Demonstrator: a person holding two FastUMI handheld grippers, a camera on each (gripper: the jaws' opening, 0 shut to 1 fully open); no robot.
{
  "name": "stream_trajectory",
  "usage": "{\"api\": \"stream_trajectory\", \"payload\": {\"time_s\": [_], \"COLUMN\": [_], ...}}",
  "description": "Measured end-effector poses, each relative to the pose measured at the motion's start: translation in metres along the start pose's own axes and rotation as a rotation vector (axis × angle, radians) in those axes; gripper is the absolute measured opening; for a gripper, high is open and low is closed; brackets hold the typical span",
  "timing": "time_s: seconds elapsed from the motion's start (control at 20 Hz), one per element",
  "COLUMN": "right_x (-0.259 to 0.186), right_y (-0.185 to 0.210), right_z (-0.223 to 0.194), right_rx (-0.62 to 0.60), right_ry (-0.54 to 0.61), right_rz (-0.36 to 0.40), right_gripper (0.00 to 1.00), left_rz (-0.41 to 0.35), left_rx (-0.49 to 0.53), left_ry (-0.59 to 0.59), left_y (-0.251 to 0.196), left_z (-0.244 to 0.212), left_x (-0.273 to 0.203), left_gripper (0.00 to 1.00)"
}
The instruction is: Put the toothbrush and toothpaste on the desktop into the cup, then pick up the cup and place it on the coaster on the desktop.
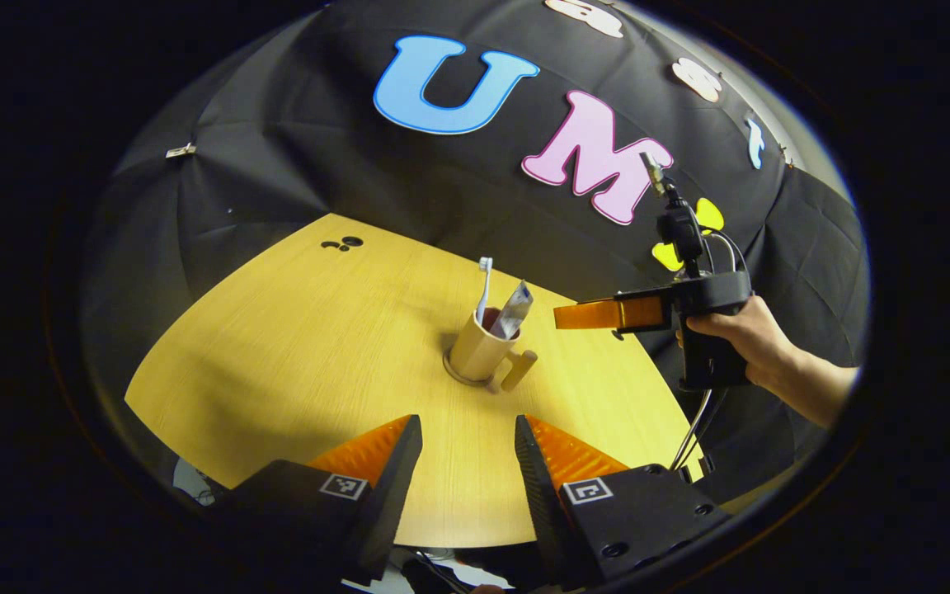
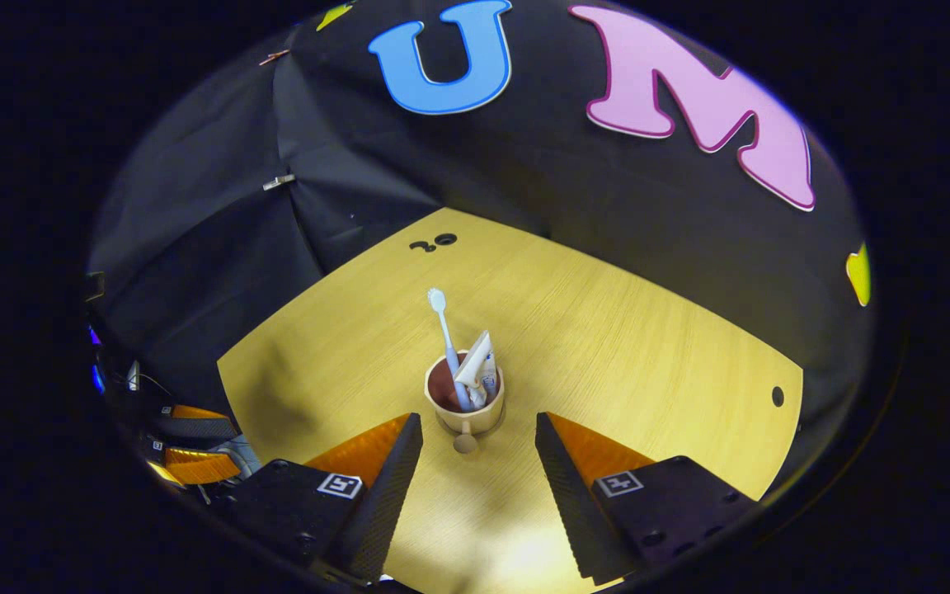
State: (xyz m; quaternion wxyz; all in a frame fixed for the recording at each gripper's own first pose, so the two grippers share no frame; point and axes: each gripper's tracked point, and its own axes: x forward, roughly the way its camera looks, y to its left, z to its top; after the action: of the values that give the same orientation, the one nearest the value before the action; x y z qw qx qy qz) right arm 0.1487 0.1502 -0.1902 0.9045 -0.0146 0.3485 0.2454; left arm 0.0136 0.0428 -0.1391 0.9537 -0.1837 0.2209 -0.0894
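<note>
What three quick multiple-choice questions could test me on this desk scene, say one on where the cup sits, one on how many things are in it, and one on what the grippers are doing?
1. Where does the cup stand?
A. On the round coaster
B. On its side at the desk edge
C. Between a gripper's fingers

2. How many items stick out of the cup?
A. None
B. Two
C. Four

3. How are the left gripper and right gripper?
A. Both shut on the cup
B. One shut on the toothbrush
C. Both open, holding nothing

Answers:
1 A: in the left gripper view a round disc rims the cup's base on the desk.
2 B: the toothbrush and the toothpaste stand in it.
3 C: each view shows its own fingers spread apart with bare desk between them.
</note>
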Motion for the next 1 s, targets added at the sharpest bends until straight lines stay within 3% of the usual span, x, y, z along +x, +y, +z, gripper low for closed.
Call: {"api": "stream_trajectory", "payload": {"time_s": [0.45,0.75,1.0], "right_x": [-0.08,-0.113,-0.136], "right_y": [0.009,0.018,0.032], "right_z": [0.017,0.017,0.007], "right_rx": [0.033,0.05,0.053], "right_ry": [-0.188,-0.292,-0.336], "right_rz": [-0.009,-0.016,-0.021], "right_gripper": [0.88,0.88,0.89], "left_rz": [-0.033,-0.036,-0.018], "left_rx": [0.083,0.15,0.155], "left_ry": [-0.086,-0.137,-0.169], "left_y": [-0.036,-0.053,-0.058], "left_z": [0.057,0.076,0.082], "left_x": [0.012,0.008,0.001], "left_gripper": [0.72,0.87,0.92]}}
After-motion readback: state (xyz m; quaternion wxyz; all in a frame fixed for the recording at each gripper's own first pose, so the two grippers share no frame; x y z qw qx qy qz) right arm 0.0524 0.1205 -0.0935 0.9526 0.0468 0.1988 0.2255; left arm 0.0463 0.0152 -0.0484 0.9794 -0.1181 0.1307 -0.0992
